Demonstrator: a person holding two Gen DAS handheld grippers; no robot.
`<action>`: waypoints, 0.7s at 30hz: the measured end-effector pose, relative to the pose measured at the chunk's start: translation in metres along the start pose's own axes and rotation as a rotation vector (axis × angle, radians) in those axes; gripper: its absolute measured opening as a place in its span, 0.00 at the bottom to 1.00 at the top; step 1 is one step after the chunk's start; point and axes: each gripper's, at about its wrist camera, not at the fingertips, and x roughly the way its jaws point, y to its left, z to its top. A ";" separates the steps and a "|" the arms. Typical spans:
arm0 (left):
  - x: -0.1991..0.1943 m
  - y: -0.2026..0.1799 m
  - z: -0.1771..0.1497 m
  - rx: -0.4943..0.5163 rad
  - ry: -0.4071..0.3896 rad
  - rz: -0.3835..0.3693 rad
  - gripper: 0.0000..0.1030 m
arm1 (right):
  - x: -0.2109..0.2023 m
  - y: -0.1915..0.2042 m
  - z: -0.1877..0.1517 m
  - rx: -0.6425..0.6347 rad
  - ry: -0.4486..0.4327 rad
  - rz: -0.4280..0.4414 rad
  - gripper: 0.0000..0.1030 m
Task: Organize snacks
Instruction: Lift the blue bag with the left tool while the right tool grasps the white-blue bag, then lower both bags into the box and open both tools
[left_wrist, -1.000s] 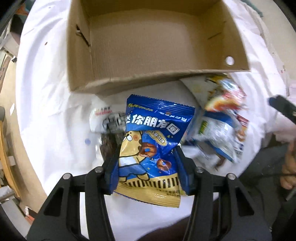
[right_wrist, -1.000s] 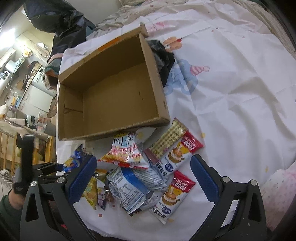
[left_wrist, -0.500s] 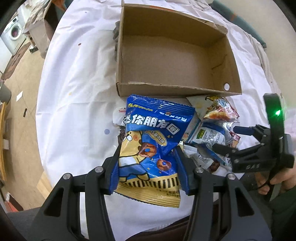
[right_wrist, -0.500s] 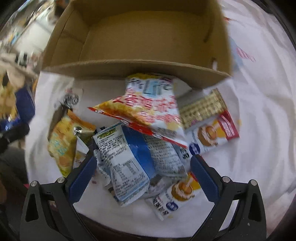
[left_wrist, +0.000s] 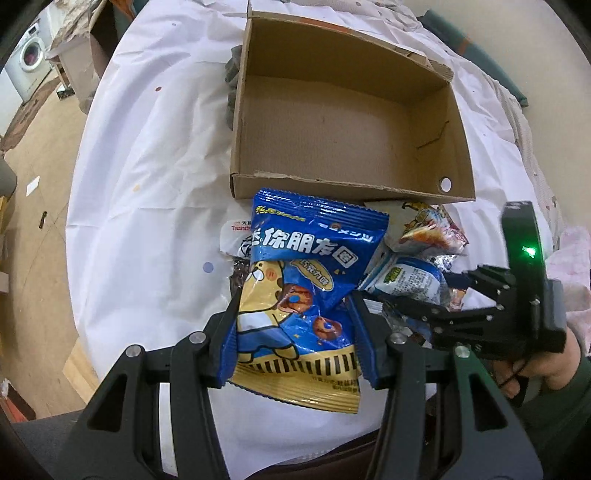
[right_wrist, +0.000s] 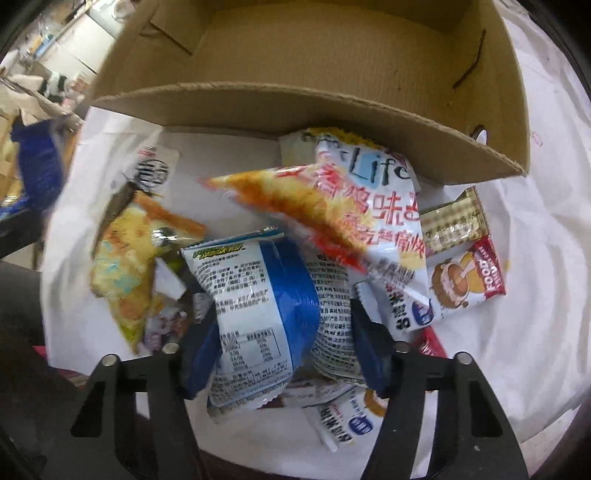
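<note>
The left tool is clamped on a blue and yellow snack bag, pinched at its lower half between the blue pads, its top edge reaching just short of the near wall of the cardboard box. The box is seen ahead of the tool, open-topped and empty, set on a white sheet covering the bench. The rest of the snack pile lies past the tool's right finger, and the right tool is seen there too, held by a hand in a green sleeve, its tips down in the pile.

From the right wrist view, the right tool is closing its jaws around a white and blue packet; the packet sits between the pads and both pads appear to touch its sides. Just ahead of that tool an orange and white chip bag is lying on the pile, its far end by the box wall. A yellow bag is beside the left finger. A red FOOD cake pack and a checked wafer pack are out past the right finger, side by side on the sheet. More packs are tucked under the tool, labels unreadable.
</note>
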 end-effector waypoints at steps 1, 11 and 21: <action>0.000 0.001 0.001 -0.008 0.003 -0.010 0.47 | -0.005 -0.001 -0.003 0.006 -0.007 0.026 0.62; -0.017 0.014 0.000 -0.061 -0.055 -0.016 0.47 | -0.057 -0.017 -0.029 0.096 -0.089 0.304 0.61; -0.035 0.008 0.001 -0.043 -0.166 0.032 0.47 | -0.134 -0.020 -0.045 0.106 -0.413 0.382 0.61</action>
